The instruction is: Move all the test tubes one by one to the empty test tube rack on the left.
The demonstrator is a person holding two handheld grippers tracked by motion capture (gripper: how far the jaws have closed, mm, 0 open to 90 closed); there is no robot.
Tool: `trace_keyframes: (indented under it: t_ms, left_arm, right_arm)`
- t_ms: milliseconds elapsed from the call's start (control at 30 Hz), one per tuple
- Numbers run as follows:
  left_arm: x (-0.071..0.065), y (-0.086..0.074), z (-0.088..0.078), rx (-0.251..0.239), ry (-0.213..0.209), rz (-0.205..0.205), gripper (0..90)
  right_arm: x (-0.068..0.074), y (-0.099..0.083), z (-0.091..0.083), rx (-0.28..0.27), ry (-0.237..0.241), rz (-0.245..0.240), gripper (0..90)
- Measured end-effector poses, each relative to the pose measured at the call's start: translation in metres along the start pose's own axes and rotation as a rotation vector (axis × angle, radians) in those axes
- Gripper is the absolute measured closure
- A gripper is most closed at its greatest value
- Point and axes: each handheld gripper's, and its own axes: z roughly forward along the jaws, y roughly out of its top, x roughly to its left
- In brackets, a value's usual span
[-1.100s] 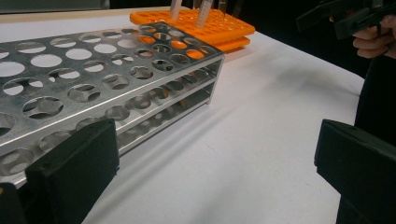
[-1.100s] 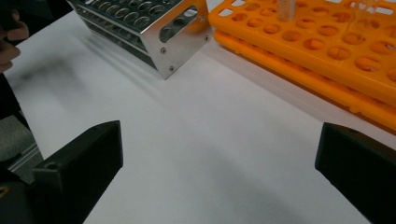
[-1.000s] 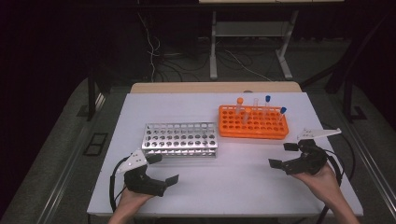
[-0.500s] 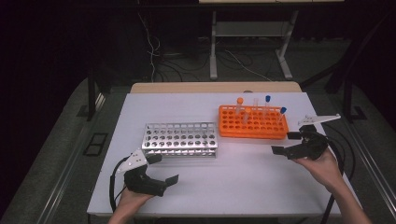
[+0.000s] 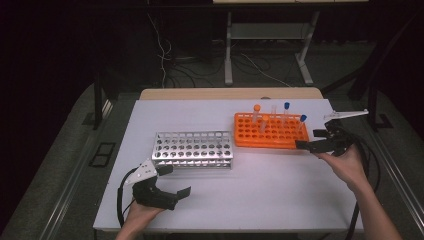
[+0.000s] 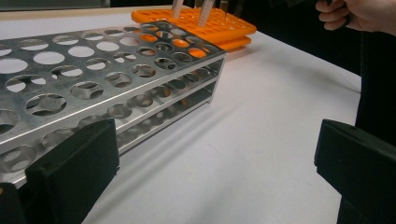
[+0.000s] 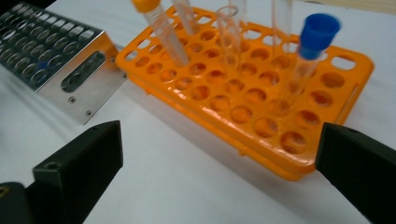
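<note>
A white counter in a dark room carries a metal rack and an orange rack; the left claw and right claw both gape, holding nothing.

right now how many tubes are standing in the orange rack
4 tubes in the orange rack: an orange-capped tube at the far left, an uncapped tube beside it, a blue-capped tube farther right, another blue-capped tube nearest the right gripper.
</note>
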Motion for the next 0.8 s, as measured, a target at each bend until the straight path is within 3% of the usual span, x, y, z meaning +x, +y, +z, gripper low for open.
trace_keyframes:
  t_ms: [233, 667, 700, 733, 800]
  left_arm:
    - [0.001, 0.0, -0.001, -0.004, 0.004, -0.002, 0.0]
    - [0.002, 0.0, -0.001, -0.009, 0.005, -0.008, 0.0]
    - [0.003, 0.0, -0.001, -0.009, 0.005, -0.009, 0.0]
    - [0.003, 0.0, -0.001, -0.009, 0.004, -0.008, 0.0]
    - [0.002, 0.001, -0.001, -0.01, 0.003, -0.006, 0.0]
  right_arm:
    - [-0.017, 0.004, 0.008, -0.034, -0.018, 0.03, 0.5]
    - [-0.035, 0.002, 0.03, -0.017, -0.065, 0.043, 0.6]
    - [-0.037, 0.001, 0.033, -0.013, -0.072, 0.044, 3.5]
    - [-0.037, 0.001, 0.034, -0.011, -0.071, 0.041, 12.5]
    - [-0.037, 0.0, 0.036, -0.027, -0.073, 0.027, 15.3]
